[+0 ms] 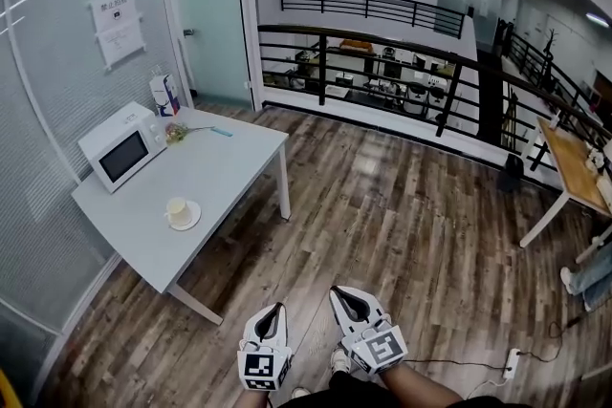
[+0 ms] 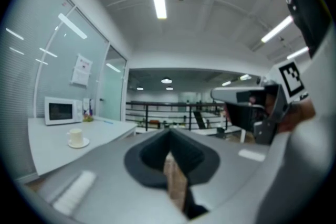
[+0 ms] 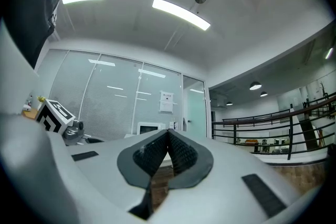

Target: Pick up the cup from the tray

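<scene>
A cream cup [image 1: 177, 208] stands upright on a small round saucer-like tray [image 1: 192, 222] near the front edge of a pale grey table [image 1: 220, 162]. In the left gripper view the cup [image 2: 76, 137] and the tray [image 2: 80, 144] show far off at the left. My left gripper [image 1: 277, 311] and right gripper [image 1: 342, 294] hang low over the wooden floor, well to the right of the table and far from the cup. The left gripper [image 2: 169, 135] has its jaws shut with nothing between them. The right gripper [image 3: 168, 132] is likewise shut and empty.
A white microwave [image 1: 120, 148] sits at the table's left end, with a carton [image 1: 164, 95] and small items behind it. A glass wall runs along the left. A black railing [image 1: 382, 62] crosses the back. A wooden table [image 1: 574, 162] stands at the right, and a power strip [image 1: 512, 360] lies on the floor.
</scene>
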